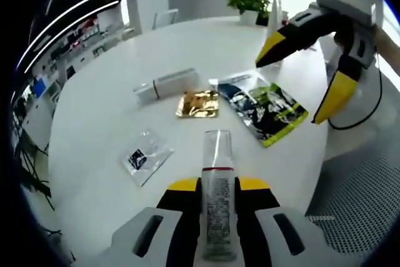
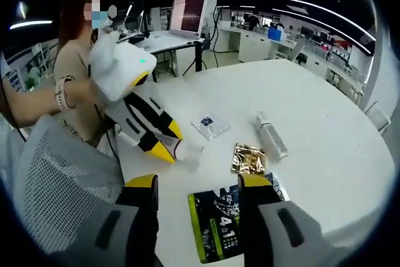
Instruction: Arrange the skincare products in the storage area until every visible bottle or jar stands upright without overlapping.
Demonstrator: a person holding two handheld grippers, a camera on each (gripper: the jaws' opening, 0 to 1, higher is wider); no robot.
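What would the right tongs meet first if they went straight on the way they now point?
Most likely the green-and-black sachet lying on the white table between the open right tongs. Beyond it lies the gold packet. Depth is hard to judge.
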